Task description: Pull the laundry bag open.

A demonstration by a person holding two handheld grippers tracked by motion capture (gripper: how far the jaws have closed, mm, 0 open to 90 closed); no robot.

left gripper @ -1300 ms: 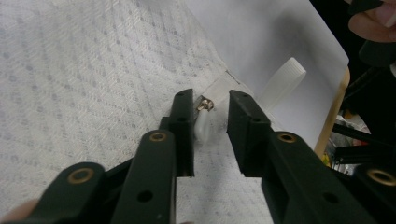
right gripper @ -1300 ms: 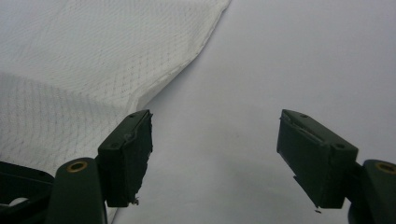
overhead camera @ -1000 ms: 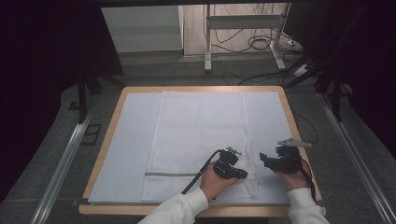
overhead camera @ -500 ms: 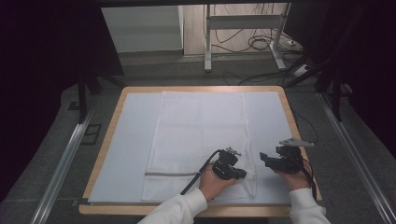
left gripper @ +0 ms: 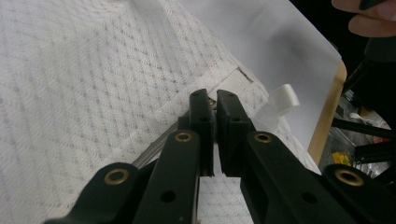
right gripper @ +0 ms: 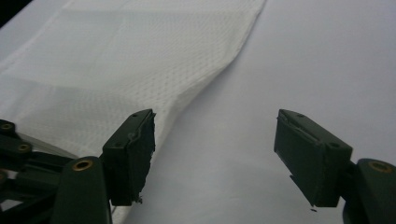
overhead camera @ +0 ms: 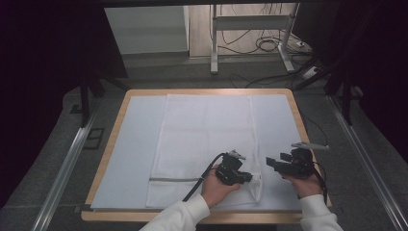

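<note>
Left tongs [left gripper: 214, 109] clamped my mesh bag's [overhead camera: 207, 139] zipper pull, lower centre of frame; right tongs [right gripper: 215, 158] gaped wide beside bag edge.

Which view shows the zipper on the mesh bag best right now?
The left gripper view: the left gripper is shut on the zipper of the mesh bag. The high view shows it as a thin grey line. I can't make it out in the right gripper view.

Lab — floor cables [overhead camera: 262, 45], rig rails [overhead camera: 65, 166]
</note>
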